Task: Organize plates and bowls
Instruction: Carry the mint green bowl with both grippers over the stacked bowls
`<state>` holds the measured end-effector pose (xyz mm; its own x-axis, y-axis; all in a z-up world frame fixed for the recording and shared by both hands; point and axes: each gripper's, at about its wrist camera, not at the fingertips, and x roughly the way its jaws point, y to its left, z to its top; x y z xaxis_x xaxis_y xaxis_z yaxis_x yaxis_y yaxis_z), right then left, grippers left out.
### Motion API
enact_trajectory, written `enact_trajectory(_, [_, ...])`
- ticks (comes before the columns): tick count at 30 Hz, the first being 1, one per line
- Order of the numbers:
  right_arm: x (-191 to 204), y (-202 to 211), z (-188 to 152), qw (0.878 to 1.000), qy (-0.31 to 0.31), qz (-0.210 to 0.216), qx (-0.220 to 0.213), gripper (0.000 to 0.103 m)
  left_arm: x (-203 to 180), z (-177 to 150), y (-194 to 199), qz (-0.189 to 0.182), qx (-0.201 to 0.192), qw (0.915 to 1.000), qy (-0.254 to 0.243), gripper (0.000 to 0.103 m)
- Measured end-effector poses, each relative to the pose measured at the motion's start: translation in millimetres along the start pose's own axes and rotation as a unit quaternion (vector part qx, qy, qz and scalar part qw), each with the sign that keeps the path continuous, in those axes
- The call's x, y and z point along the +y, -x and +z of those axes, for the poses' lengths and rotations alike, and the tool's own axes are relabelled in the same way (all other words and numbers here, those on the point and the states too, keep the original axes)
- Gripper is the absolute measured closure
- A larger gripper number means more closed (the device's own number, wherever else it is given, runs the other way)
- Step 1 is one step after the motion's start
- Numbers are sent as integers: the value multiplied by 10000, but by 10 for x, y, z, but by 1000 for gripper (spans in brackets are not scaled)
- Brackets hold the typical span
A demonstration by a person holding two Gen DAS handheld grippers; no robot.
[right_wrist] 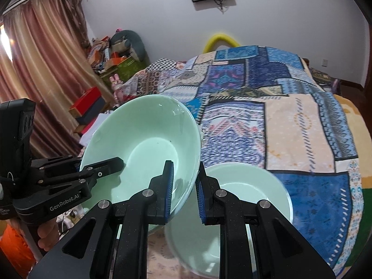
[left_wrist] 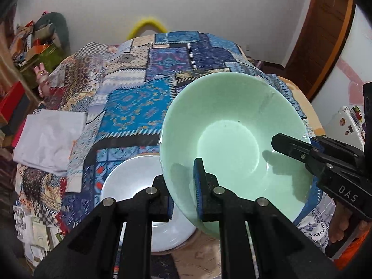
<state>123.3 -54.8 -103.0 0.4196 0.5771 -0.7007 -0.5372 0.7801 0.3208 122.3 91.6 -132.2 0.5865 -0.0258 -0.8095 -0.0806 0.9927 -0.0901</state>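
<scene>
Green bowl (left_wrist: pixel 232 125) tilted mid-frame, rim clamped by left gripper (left_wrist: pixel 183 193) and right gripper (right_wrist: pixel 184 193); white bowl (left_wrist: pixel 137 176) below on patchwork quilt (left_wrist: pixel 130 107).

"DAS" stands on the right claw (left_wrist: pixel 300 165); "GenRobot.AI" stands on the left claw (right_wrist: pixel 100 172).

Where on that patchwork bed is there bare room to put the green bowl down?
Free: the bedspread beyond the white plate, toward the yellow arch. Crowded: near edge, under the green bowl, and the side holding folded white cloth.
</scene>
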Motion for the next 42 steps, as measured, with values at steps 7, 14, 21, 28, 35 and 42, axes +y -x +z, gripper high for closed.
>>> enact_trajectory(7, [215, -151, -46, 9998, 72, 118, 155, 86, 276, -147, 1, 66, 62, 9997, 207, 89])
enact_trajectory(14, [404, -365, -88, 9988, 208, 209, 401, 86, 531, -302, -70, 169, 137, 9993, 301, 89])
enact_trajectory(21, [546, -563, -170, 9969, 323, 247, 672, 86, 750, -466, -195, 205, 327, 9983, 425, 88])
enact_trajectory(28, [615, -749, -241, 9951, 273, 309, 899, 86, 926, -574, -330, 193, 508, 9970, 558, 88])
enact_trajectory(35, [598, -849, -275, 9942, 161, 328, 1008, 86, 976, -614, -433, 162, 593, 9966, 543, 88])
enact_trajectory(42, [568, -912, -340, 9927, 186, 284, 1155, 87, 947, -629, -504, 276, 578, 9973, 351, 89])
